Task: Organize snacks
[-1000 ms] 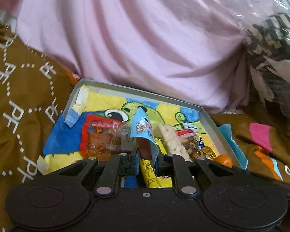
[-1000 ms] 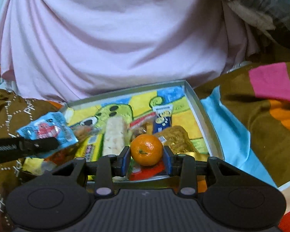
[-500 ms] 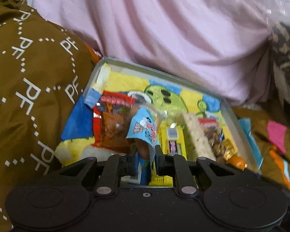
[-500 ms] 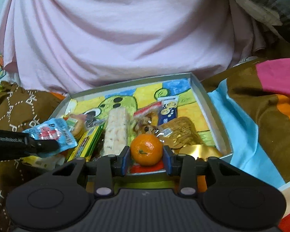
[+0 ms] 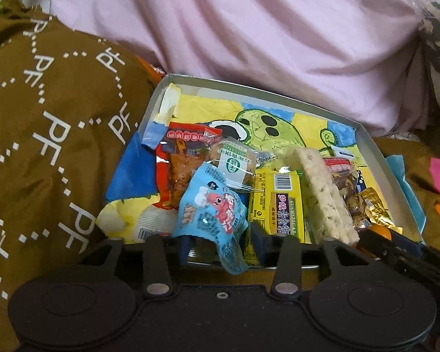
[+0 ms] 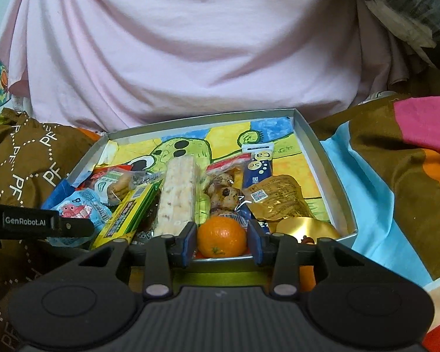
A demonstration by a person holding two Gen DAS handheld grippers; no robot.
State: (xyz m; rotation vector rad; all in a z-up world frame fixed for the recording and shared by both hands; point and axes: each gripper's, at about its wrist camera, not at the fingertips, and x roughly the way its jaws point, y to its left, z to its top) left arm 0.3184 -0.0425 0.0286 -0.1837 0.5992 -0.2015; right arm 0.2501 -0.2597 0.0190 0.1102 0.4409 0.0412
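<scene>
Now both hand-held grippers gape: left (image 5: 220, 242) around a crinkly blue packet (image 5: 212, 214), right (image 6: 222, 242) around a round mandarin (image 6: 221, 237).

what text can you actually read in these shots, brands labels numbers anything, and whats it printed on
"GenRobot.AI": white label on the side of the left hand-held gripper, right wrist view.
"PF": repeated in white over the brown cloth.
"Ca": blue stick packet in the box; smaller print unreadable.
Red packet, round green-label packet, yellow packet, light blue packet: printed characters and barcodes too small or blurred to read.
</scene>
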